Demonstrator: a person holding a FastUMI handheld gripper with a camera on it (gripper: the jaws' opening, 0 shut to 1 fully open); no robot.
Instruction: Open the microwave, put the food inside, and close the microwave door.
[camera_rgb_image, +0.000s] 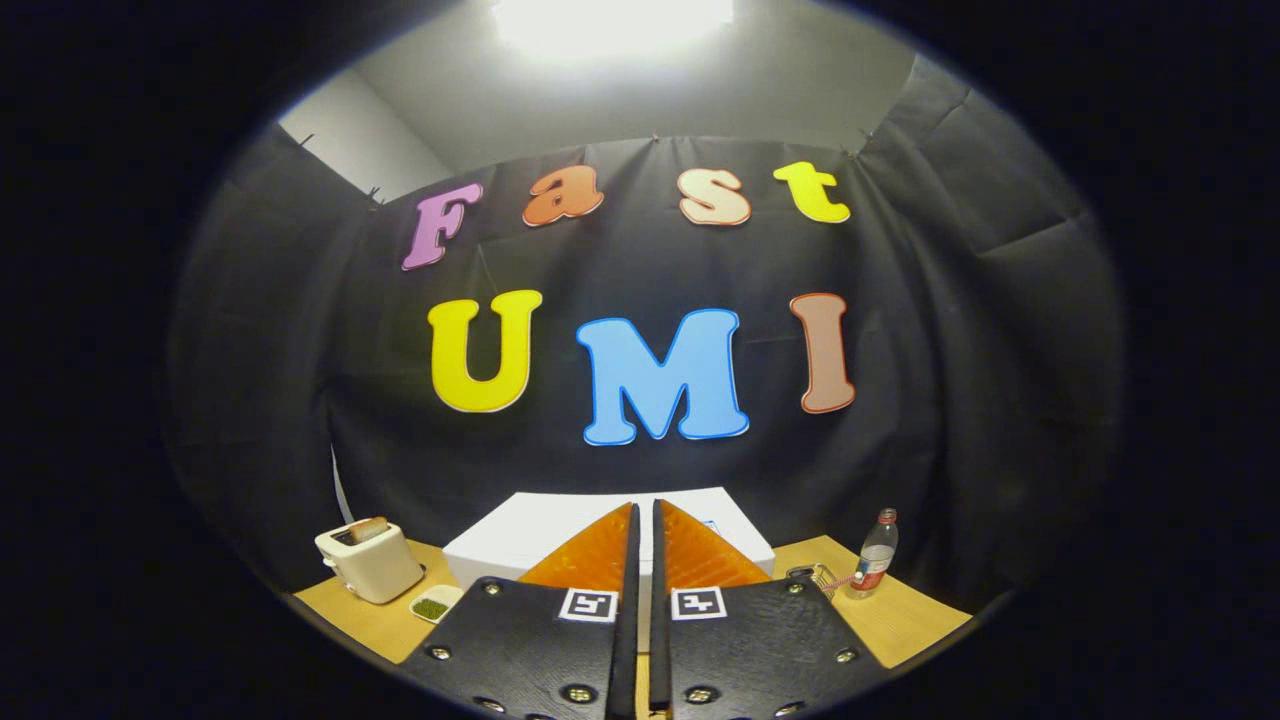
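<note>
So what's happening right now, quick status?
Gripper shut, empty, raised above the table. White microwave just beyond the fingers, untouched. Dish of greens beside the toaster. Nothing in the way.

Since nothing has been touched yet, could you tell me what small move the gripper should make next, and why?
Probably lower the gripper toward the front of the white microwave just beyond the fingers. They are nearly together with nothing between them, held above the microwave's top, so its door is hidden. The small dish of green food waits beside the toaster.
</note>
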